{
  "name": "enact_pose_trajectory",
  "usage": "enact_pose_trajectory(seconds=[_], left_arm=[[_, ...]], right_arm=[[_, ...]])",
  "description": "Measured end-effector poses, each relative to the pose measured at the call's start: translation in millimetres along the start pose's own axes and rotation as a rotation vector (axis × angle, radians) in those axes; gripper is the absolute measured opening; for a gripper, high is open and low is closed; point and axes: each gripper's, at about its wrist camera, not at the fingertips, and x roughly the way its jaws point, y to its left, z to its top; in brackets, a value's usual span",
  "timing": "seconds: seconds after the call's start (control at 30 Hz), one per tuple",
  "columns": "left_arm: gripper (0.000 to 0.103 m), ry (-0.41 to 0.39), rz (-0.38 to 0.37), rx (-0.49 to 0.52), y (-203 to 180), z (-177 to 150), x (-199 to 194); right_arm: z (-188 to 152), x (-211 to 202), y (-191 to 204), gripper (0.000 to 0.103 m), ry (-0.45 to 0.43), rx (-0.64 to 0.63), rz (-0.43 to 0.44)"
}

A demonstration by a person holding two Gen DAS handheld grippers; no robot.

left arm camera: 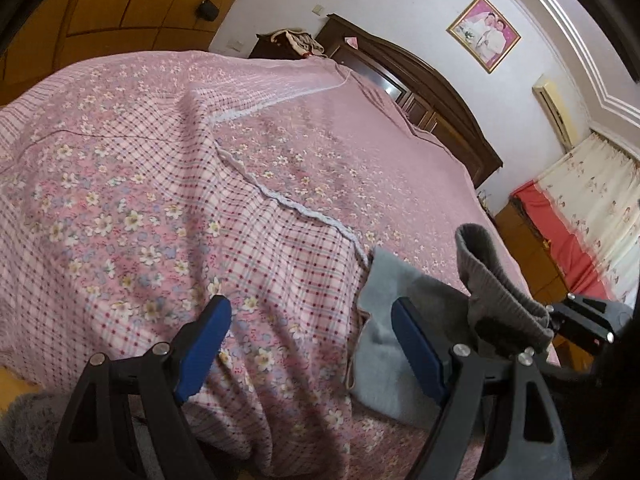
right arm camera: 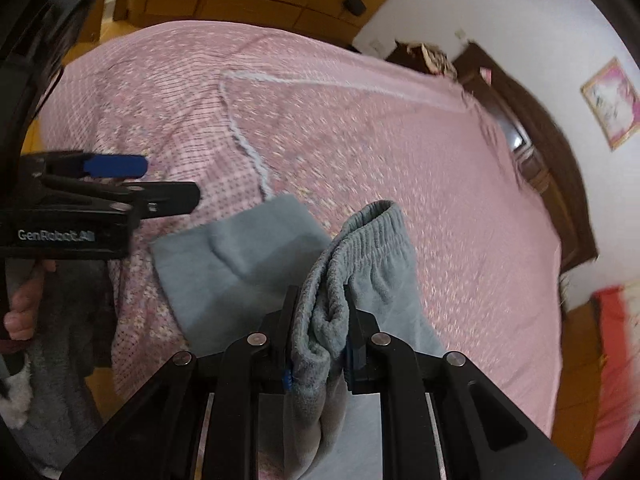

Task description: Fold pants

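A lived-in home bedroom. A wide bed [left arm camera: 360, 152] fills most of both views, spread with a pink floral and checked bedcover [left arm camera: 132, 184] edged in pale trim, against a dark carved wooden headboard [left arm camera: 436, 92]. On the white wall above hangs a gold-framed portrait photograph [left arm camera: 484, 33], with a wall-mounted air conditioner [left arm camera: 554, 110] beside it under stepped ceiling moulding. A printed curtain [left arm camera: 600, 200] with a red lower band covers the window side, honey-coloured wooden wardrobe doors [left arm camera: 132, 0] line the far wall, and a dark bedside cabinet [left arm camera: 276, 46] holds a heap of cloth.
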Motion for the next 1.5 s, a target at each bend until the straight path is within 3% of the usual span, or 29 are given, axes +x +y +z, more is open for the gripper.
enact_pose_trajectory(seconds=[0.13,0.2,0.57,0.77,0.97,1.07,1.2,1.23,1.37,1.5], left_arm=[[0.085,0.005,-0.022,-0.050,16.3,0.2,-5.3],[0.085,0.016,-0.038,-0.077,26.4,0.4,-5.7],[0.085,-0.014,-0.141,-0.257,77.8,7.7,-21.9],[0.085,-0.019,-0.116,-0.267,91.6,6.9,-27.5],[0.085,-0.022,-0.133,-0.280,85.9,8.6,-26.9],[0.085,-0.020,-0.147,-0.290,86.8,10.1,-27.0],[0.085,-0.039,-0.102,-0.134,57.3,12.8,-31.1],[0.085,-0.051,-0.091,-0.073,43.1,13.8,-32.4],[0.085,-0.064,-0.143,0.140,-23.8,20.3,-36.8],[0.085,-0.001,-0.208,0.292,-88.2,18.3,-16.2]], right_arm=[[-2.8,-4.1,42.3,0.018,-0.080,-0.110,-0.152],[-4.1,-0.4,58.9,0.018,-0.095,-0.159,-0.189],[21.8,19.1,52.5,0.018,-0.109,-0.081,-0.193],[19.5,38.3,57.0,0.021,-0.103,-0.006,-0.088],[12.9,43.0,48.4,0.036,-0.145,0.046,0.059],[2.3,29.0,18.7,0.042,-0.230,0.194,0.297],[-26.1,17.0,-40.2,0.051,-0.243,0.493,0.547],[-37.2,13.6,-52.0,0.052,-0.241,0.539,0.555],[-97.6,1.0,-110.4,0.053,-0.204,0.656,0.476],[-161.9,-12.8,-160.1,0.053,-0.153,0.758,0.403]])
